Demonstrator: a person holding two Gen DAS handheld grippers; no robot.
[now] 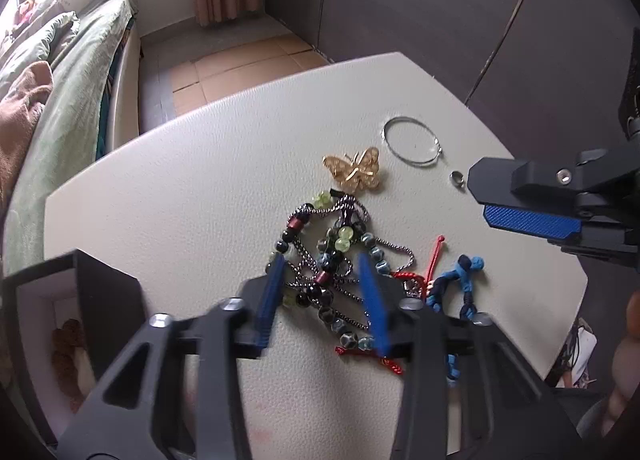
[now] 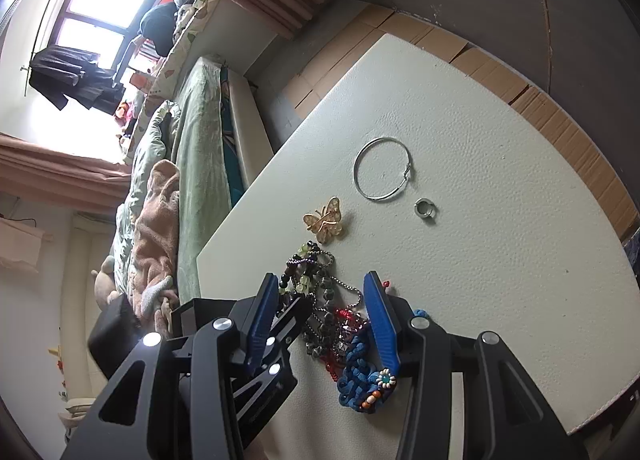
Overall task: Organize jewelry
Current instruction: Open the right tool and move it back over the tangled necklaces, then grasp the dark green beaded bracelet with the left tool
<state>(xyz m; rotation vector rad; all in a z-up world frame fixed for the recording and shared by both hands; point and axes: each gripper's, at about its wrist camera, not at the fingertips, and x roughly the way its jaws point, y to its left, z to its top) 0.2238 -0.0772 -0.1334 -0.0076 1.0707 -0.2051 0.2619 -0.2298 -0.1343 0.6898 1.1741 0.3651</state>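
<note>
Jewelry lies in a tangled heap (image 1: 332, 260) on the pale textured surface (image 1: 180, 196), toward its near right part. That heap holds dark and green bead strands, a thin metal chain, red cord, and a blue braided bracelet (image 2: 360, 372) carrying a small flower charm. A gold butterfly brooch (image 1: 354, 172) rests just beyond the pile, apart from it. Farther out sits a large thin silver hoop (image 1: 412, 142), and near it a small silver ring (image 1: 457, 179), each lying flat and separate.

Over the heap, the left gripper (image 1: 322, 292) comes down steeply, its blue fingers (image 1: 272, 292) partly apart and straddling the bead strands and chain; whether the pads press on anything I cannot tell, as the tips are blurred. No strand is visibly lifted.

In the left wrist view, the right gripper (image 1: 532, 216) enters from the right edge. In its own camera its fingers (image 2: 384, 324) stand partly apart around the red cord and the chain, with the blue bracelet just below the right-hand finger; a grip is not evident.

At the surface's left corner stands a dark open box (image 1: 80, 292) with a pale interior. Beyond the surface are a bed with green bedding (image 1: 76, 72), cardboard on the floor, and a pink curtain.
</note>
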